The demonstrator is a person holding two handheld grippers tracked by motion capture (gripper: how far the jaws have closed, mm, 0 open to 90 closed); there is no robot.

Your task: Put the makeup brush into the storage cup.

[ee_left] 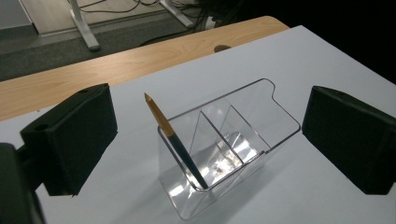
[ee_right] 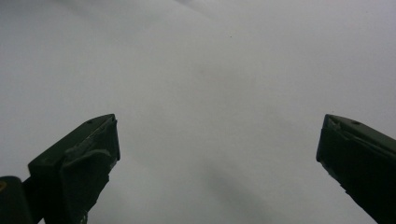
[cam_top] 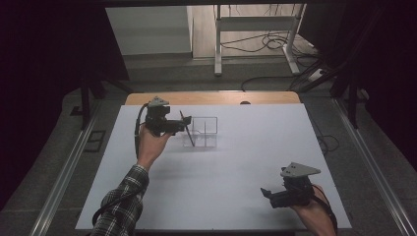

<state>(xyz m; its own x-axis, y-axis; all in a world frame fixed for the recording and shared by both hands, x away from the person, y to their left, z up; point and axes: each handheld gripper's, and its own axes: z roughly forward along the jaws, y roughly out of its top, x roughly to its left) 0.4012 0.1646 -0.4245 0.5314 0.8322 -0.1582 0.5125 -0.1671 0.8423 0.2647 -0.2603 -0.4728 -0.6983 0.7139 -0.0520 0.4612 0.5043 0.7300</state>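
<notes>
**Pencil stands in the clear holder, both grippers wide apart**

A clear plastic holder (ee_left: 229, 149) with inner dividers sits on the white table (cam_top: 236, 167), toward the far side of it. A pencil (ee_left: 175, 140) leans inside the holder's nearest compartment, its lower end on the holder's floor and its orange upper part rising above the rim, tilted away from the holder's middle.

The left gripper (cam_top: 183, 126) hovers just beside the holder, on the side where the pencil leans. Its jaws stand far apart with nothing between the pads; in the left gripper view the pencil and holder lie beyond them, untouched.

The right gripper (cam_top: 266, 192) is well away from the holder, near the table's front edge, held in the person's right hand (cam_top: 314, 211). Its jaws are also spread wide, with bare table surface showing between them.

A strip of wooden desk (ee_left: 140, 60) shows beyond the holder, past the white table's far edge.
</notes>
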